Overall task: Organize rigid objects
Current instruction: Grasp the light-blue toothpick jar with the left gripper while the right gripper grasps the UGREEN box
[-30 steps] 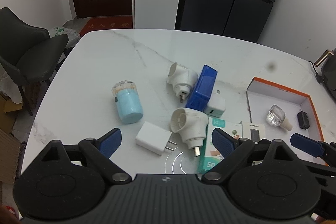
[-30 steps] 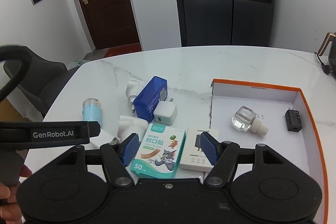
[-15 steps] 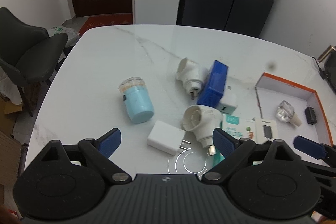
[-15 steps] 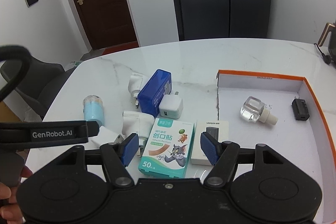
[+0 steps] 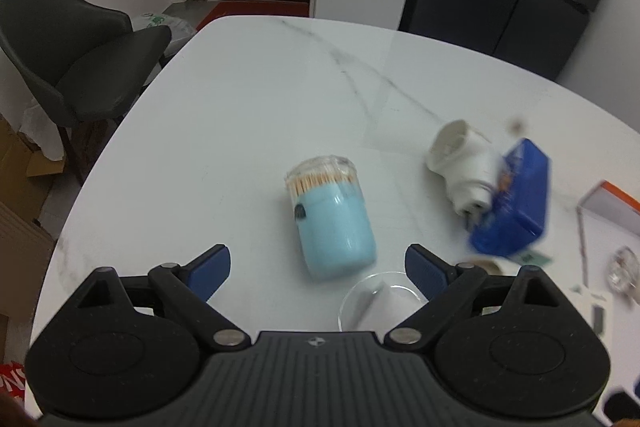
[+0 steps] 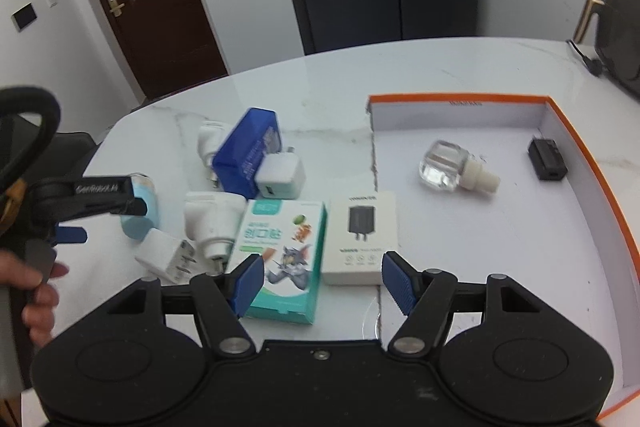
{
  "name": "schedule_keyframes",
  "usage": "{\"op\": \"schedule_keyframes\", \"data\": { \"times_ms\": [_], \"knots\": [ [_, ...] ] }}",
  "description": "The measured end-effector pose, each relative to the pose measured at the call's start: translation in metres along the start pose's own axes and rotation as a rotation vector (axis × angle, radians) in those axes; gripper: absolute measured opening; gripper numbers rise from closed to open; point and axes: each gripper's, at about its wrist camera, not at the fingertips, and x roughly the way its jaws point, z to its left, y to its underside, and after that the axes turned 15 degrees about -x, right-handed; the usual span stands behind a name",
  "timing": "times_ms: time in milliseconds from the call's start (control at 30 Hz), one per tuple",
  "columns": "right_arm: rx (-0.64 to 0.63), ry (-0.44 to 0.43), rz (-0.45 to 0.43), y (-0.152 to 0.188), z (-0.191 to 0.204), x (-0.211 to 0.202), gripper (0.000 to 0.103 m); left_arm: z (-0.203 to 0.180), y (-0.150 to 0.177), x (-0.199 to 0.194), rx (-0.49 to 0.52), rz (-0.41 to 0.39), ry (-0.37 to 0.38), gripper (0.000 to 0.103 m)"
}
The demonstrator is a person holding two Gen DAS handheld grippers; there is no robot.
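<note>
The pale blue toothpick jar (image 5: pixel 334 219) lies on its side on the white marble table (image 5: pixel 248 115), clear lid away from me, toothpicks showing; my left gripper (image 5: pixel 318 269) stands wide apart just short of its base, holding nothing; right of the jar, blurred, a white plug adapter (image 5: pixel 460 163) touches a blue box (image 5: pixel 512 203); my right gripper (image 6: pixel 320 281) is also spread and empty, over a teal plaster box (image 6: pixel 286 247) and white charger box (image 6: pixel 360 237), well right of the jar; beyond, the orange-rimmed tray (image 6: pixel 584 155) is cut off.
</note>
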Motion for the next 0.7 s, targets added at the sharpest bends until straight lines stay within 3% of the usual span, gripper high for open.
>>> {"op": "schedule_keyframes", "data": {
  "times_ms": [233, 300, 367, 467, 700],
  "knots": [
    [0.008, 0.004, 0.015, 0.009, -0.011, 0.006, 0.079, -0.004, -0.01, 0.031, -0.007, 0.018, -0.036, 0.092],
    [0.007, 0.006, 0.025, 0.013, -0.015, 0.009, 0.08, -0.003, -0.011, 0.037, -0.004, 0.021, -0.035, 0.081],
    [0.009, 0.003, 0.037, 0.015, -0.019, 0.013, 0.08, -0.002, -0.009, 0.036, 0.015, 0.001, -0.028, 0.076],
    [0.007, 0.003, 0.046, 0.016, -0.024, 0.018, 0.081, -0.005, -0.005, 0.031, 0.058, -0.014, 0.012, 0.051],
    [0.0, 0.035, 0.073, 0.006, -0.036, 0.045, 0.083, 0.007, 0.006, 0.017, 0.097, 0.004, 0.062, 0.049]
  ]
}}
